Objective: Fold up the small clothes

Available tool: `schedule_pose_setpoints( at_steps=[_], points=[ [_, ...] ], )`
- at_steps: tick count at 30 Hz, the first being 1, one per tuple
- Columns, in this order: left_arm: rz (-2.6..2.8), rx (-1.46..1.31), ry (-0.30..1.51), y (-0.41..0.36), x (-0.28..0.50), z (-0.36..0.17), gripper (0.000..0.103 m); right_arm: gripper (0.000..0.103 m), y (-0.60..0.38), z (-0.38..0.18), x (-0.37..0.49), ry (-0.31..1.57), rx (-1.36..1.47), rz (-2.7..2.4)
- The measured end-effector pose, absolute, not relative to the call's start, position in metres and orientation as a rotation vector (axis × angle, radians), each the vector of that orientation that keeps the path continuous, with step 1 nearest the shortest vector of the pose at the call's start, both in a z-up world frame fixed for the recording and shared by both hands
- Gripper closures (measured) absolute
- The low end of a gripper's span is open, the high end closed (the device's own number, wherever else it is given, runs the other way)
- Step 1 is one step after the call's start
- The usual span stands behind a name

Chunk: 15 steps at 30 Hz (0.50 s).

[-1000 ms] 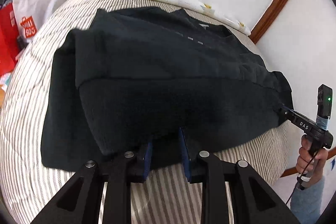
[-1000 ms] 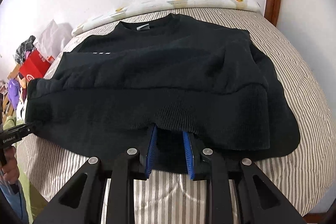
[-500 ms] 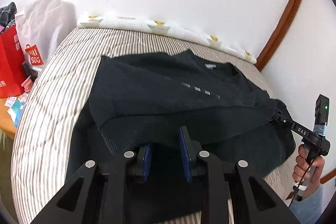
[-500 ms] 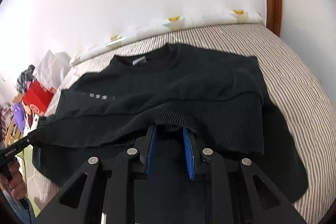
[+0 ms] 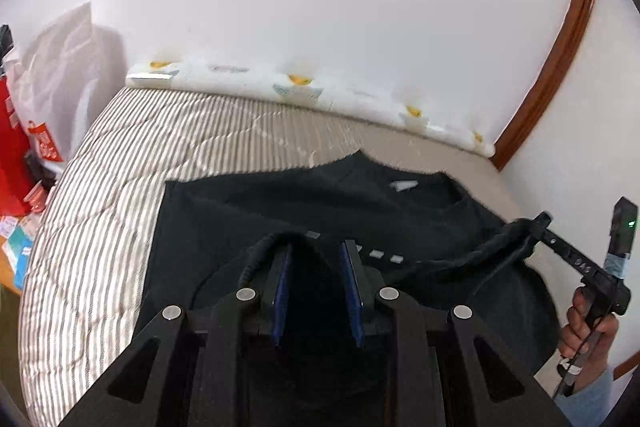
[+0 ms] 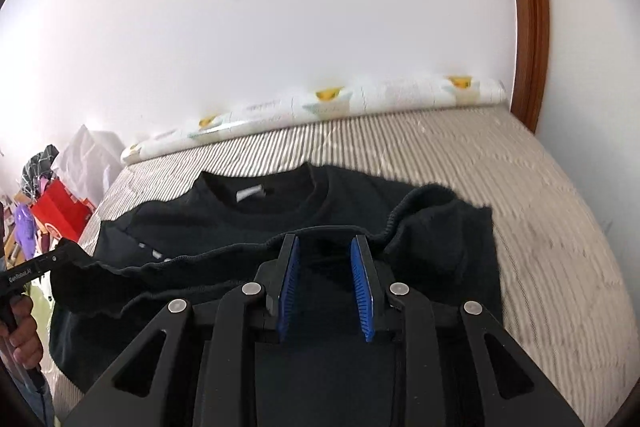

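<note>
A black sweatshirt (image 5: 248, 211) lies on a striped bed, neck with white label toward the wall; it also shows in the right wrist view (image 6: 440, 227). My left gripper (image 5: 318, 251) holds the ribbed bottom hem (image 5: 256, 255) at the left corner, raised over the chest. My right gripper (image 6: 324, 247) holds the hem (image 6: 224, 255) at the right corner, also raised. The hem hangs stretched between the two. The right gripper shows in the left wrist view (image 5: 536, 223), the left gripper in the right wrist view (image 6: 60, 251).
The striped bed (image 5: 120, 163) ends at a white wall with a patterned pillow roll (image 5: 304, 87) along it. A red bag (image 5: 24, 147) and white bag stand left of the bed. A wooden door frame (image 6: 528, 11) is at the right.
Both grippers have carried the bottom hem up and forward over the sweatshirt toward the neck. The bed's far end and wall now fill more of both views.
</note>
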<state>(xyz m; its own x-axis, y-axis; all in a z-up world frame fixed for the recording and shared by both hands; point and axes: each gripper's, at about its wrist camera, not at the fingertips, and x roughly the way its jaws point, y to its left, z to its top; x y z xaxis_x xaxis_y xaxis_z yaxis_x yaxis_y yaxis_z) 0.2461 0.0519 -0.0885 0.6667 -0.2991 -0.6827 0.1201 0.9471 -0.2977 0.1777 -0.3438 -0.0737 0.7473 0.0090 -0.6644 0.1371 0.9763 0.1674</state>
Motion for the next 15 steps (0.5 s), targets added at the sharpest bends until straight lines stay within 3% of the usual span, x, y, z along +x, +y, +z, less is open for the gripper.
schedule_pose_setpoints(
  at_steps=[3, 7, 15],
  points=[
    [-0.276, -0.249, 0.771, 0.054, 0.243, -0.075, 0.075, 0.062, -0.351, -0.066, 0.177, 0.701, 0.206, -0.099],
    [-0.298, -0.278, 0.760, 0.066, 0.234, -0.065, 0.069, 0.054, -0.362, -0.059, 0.168, 0.668, 0.203, -0.113],
    [-0.322, -0.228, 0.818, 0.073, 0.203, -0.075, 0.069, 0.053, -0.374, -0.095, 0.186, 0.788, 0.213, -0.177]
  ],
)
